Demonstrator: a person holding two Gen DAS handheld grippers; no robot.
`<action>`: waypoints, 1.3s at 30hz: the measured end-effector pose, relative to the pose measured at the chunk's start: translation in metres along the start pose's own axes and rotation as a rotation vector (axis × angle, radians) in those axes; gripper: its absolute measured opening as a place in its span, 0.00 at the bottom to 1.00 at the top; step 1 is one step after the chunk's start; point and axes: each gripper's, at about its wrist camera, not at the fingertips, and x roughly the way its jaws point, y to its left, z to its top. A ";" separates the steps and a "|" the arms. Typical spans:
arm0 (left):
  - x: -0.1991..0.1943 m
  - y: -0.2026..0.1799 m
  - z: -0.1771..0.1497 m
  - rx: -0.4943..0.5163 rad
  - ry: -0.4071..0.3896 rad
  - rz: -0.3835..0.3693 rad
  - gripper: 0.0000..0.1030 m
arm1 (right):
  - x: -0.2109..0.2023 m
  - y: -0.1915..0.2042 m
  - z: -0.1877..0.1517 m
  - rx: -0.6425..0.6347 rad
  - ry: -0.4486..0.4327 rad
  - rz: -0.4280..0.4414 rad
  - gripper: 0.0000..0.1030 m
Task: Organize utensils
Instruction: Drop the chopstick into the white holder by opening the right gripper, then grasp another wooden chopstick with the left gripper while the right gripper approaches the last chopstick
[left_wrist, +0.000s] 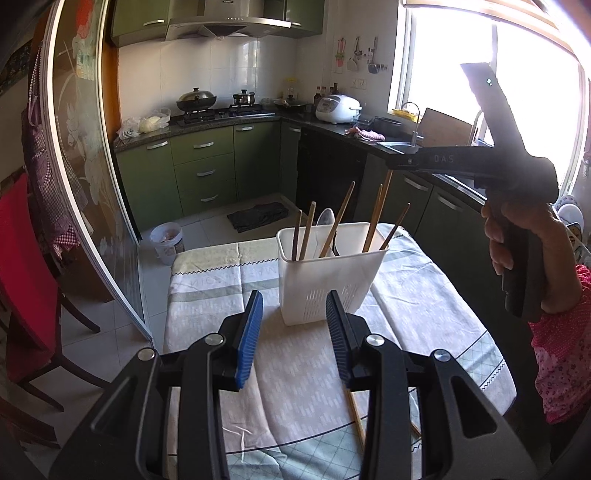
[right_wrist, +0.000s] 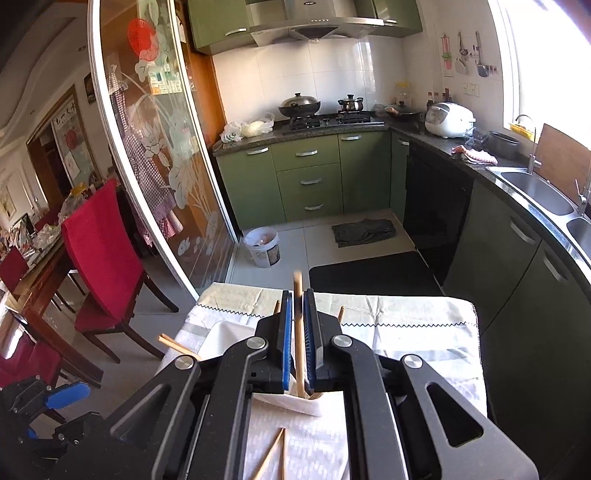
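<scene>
Wooden chopstick (right_wrist: 299, 343) is standing between the nearly closed pads of the right gripper (right_wrist: 298, 332), over the white holder (left_wrist: 328, 273). Left gripper (left_wrist: 295, 332) is hanging part-open, empty (holder just ahead). Next: release, then collect loose chopsticks (right_wrist: 275, 452) below.

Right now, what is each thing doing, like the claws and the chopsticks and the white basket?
Left claw: open, empty.
Right claw: shut on one chopstick, above the basket.
White basket: upright on the tablecloth, chopsticks leaning inside.
Loose chopsticks: lying flat on the cloth, not put away.
Wok: lid on.
Rice cooker: lid closed.
</scene>
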 end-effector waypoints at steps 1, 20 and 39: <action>0.003 -0.002 -0.002 -0.001 0.015 -0.008 0.33 | -0.005 0.001 -0.001 -0.005 -0.007 0.011 0.10; 0.180 -0.066 -0.083 -0.029 0.523 -0.042 0.36 | -0.112 -0.031 -0.200 -0.032 0.044 0.047 0.22; 0.217 -0.093 -0.094 0.011 0.573 0.035 0.11 | -0.101 -0.077 -0.249 0.090 0.129 0.066 0.22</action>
